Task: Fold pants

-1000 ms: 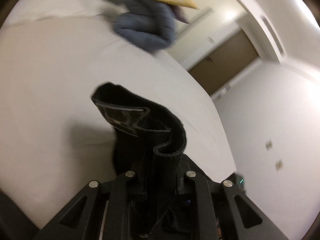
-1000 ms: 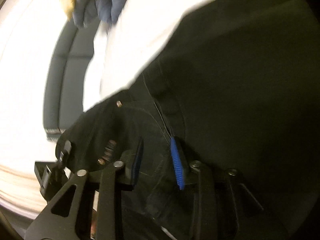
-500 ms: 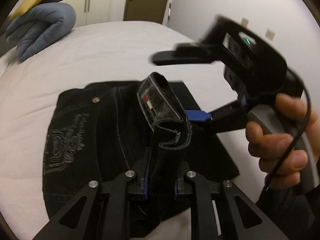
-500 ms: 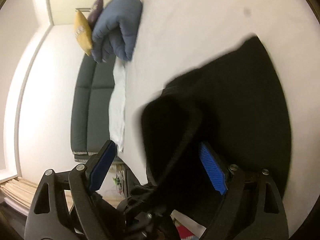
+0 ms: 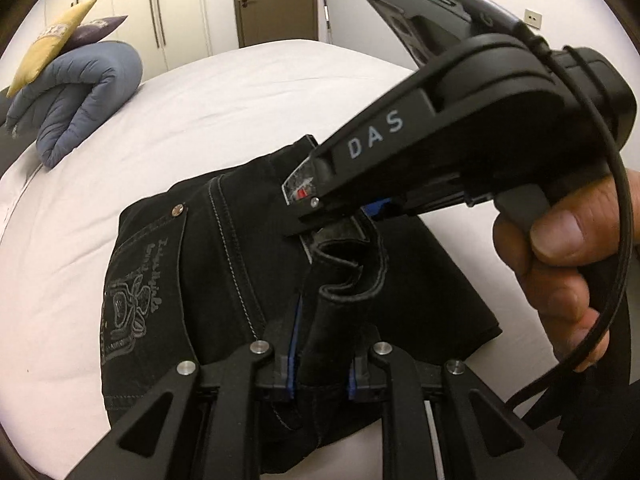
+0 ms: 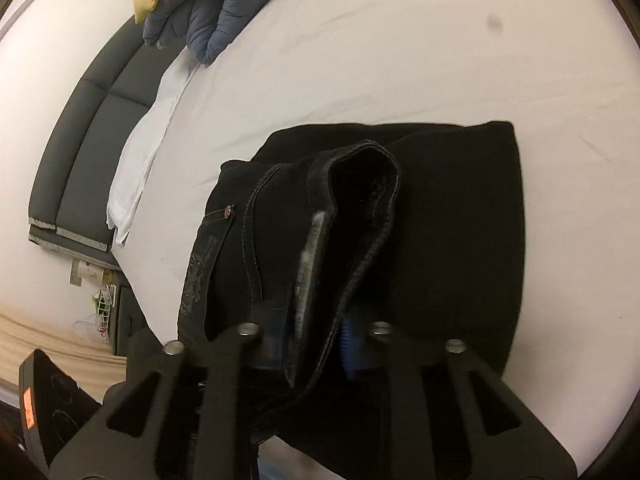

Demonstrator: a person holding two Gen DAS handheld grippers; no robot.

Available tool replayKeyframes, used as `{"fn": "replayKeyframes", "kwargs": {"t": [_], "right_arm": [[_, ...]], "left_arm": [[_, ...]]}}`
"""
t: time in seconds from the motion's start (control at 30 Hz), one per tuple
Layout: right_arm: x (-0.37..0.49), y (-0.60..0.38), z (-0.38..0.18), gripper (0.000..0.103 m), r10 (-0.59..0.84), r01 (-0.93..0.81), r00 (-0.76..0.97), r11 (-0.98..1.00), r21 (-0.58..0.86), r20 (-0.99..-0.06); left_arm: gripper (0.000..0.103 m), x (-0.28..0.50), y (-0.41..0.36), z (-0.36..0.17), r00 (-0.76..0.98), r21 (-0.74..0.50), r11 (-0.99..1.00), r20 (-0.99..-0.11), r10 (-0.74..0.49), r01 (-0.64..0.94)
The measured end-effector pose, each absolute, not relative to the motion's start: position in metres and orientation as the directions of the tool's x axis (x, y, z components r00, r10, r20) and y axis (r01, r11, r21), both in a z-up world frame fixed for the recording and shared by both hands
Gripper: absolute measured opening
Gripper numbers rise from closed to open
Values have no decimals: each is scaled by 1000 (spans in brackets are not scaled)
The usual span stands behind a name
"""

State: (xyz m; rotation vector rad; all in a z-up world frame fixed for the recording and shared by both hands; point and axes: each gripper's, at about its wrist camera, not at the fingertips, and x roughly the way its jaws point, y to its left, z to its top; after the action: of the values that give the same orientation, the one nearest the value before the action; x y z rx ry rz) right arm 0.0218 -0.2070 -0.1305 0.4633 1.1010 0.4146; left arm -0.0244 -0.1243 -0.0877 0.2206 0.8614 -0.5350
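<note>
Left wrist view. Black pants (image 5: 168, 264) lying on white bed (image 5: 240, 92), already doubled into a compact stack; back pocket with embroidery facing up. Left gripper (image 5: 322, 364) clamped on a bunched waistband (image 5: 344, 264) section, cloth standing up between the blue pads. Right gripper (image 5: 340, 216) crossing from the right, its tip at the same waistband just ahead; jaw state not readable from this side. Right hand (image 5: 568, 272) wrapped around its handle. Blue duvet (image 5: 76, 92) and yellow cushion (image 5: 48, 52) well apart at the bed's far corner.

Right wrist view. Right gripper (image 6: 310, 344) closed on the waistband edge (image 6: 360, 200), denim rim rising as an open loop from between the fingers. Folded stack (image 6: 460, 208) flat on the bed beneath and beyond. Grey headboard (image 6: 92, 128) at left.

Assessment: fold largely done; waistband end not yet laid down and released, judged the remaining step, with final smoothing.
</note>
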Motion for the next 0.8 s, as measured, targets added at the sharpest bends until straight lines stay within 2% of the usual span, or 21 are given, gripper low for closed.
{"fn": "replayKeyframes", "kwargs": {"t": [0.3, 0.5, 0.8], "right_arm": [[4, -240, -104, 13, 551, -108, 464, 812, 573, -694], [-10, -272, -120, 13, 581, -51, 498, 761, 647, -644], [-21, -285, -145, 13, 576, 13, 531, 728, 685, -622]], "left_arm": [[18, -21, -151, -77, 540, 7, 816, -753, -376, 579], [18, -28, -165, -85, 524, 25, 791, -762, -381, 611], [19, -7, -177, -97, 504, 30, 781, -779, -373, 623]]}}
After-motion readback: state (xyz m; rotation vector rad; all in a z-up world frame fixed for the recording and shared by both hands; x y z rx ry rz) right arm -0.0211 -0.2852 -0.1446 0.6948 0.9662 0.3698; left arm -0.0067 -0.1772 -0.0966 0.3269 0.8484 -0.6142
